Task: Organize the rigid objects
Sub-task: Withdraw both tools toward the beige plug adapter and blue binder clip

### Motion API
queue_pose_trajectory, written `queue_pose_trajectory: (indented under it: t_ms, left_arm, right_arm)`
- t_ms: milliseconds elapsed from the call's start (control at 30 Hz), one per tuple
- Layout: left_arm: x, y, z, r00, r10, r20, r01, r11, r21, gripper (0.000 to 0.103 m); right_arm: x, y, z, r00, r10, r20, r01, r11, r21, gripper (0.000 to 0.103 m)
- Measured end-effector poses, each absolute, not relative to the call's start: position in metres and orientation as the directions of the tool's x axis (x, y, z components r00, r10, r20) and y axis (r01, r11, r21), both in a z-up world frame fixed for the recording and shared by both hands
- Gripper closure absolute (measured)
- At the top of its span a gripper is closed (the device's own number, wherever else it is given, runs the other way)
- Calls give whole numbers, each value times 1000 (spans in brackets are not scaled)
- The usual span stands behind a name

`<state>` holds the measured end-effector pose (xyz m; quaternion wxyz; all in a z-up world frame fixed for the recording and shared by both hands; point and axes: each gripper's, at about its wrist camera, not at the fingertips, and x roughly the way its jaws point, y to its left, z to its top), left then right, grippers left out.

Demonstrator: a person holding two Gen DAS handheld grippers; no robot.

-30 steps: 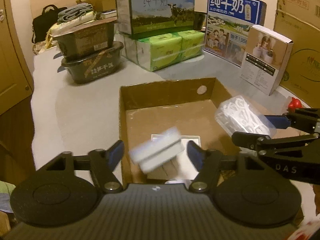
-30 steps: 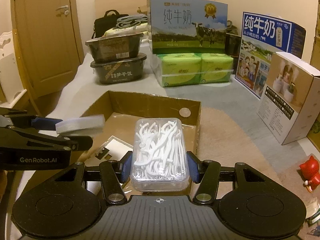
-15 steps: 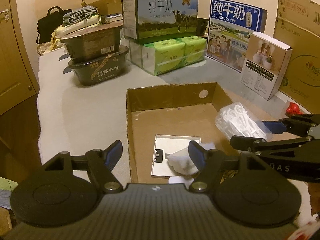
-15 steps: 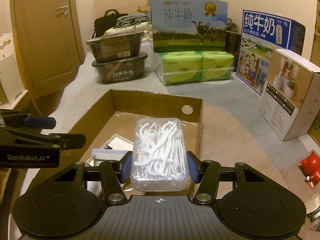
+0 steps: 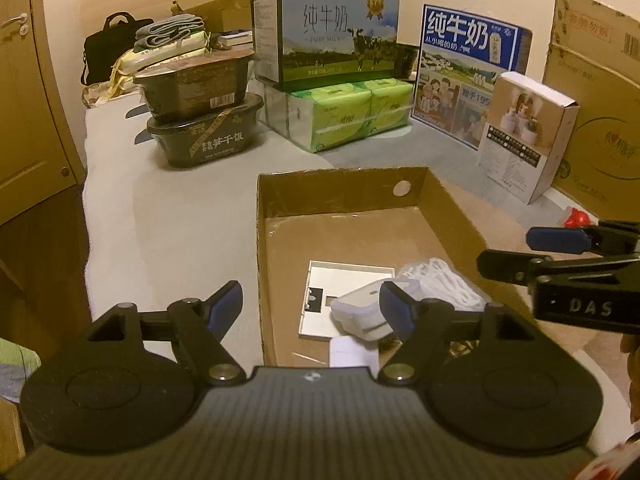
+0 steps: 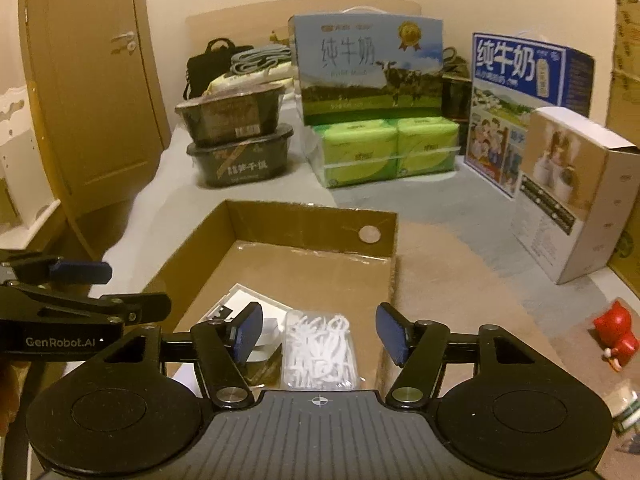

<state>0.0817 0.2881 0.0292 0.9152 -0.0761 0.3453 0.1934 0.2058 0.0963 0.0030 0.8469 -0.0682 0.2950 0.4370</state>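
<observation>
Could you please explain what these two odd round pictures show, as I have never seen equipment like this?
There is no robot here: a person holds a two-finger gripper in each hand, and each gripper carries a fisheye camera looking forward along its fingers. One picture comes from the left gripper, the other from the right gripper; each also shows the other gripper at its edge.

Both grippers are open and hold nothing. Below them stands an open cardboard box. Inside lie a clear box of dental floss picks, a small white lidded case and a flat white card.

Behind the box stand milk cartons, green tissue packs and two stacked dark food tubs. A red figurine sits at the right.
</observation>
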Motion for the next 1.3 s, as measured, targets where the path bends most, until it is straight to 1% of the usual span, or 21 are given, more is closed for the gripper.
queue_pose_trajectory:
  t_ms: [267, 567, 933, 1300]
  left_arm:
    - [52, 258, 50, 714, 289, -638, -406, 913, -40, 30]
    - [32, 209, 57, 743, 232, -628, -354, 932, -74, 30]
    - [34, 157, 55, 760, 156, -630, -276, 956, -95, 30]
    - [49, 111, 51, 758, 94, -645, -190, 978, -81, 30]
  right_arm:
    - [182, 46, 17, 481, 681, -552, -736, 656, 166, 39]
    - [155, -16, 20, 529, 636, -563, -674, 717, 177, 36]
    - [144, -96, 17, 602, 558, -571, -560, 805, 196, 35]
    - [146, -162, 7, 650, 484, -586, -450, 866, 216, 35]
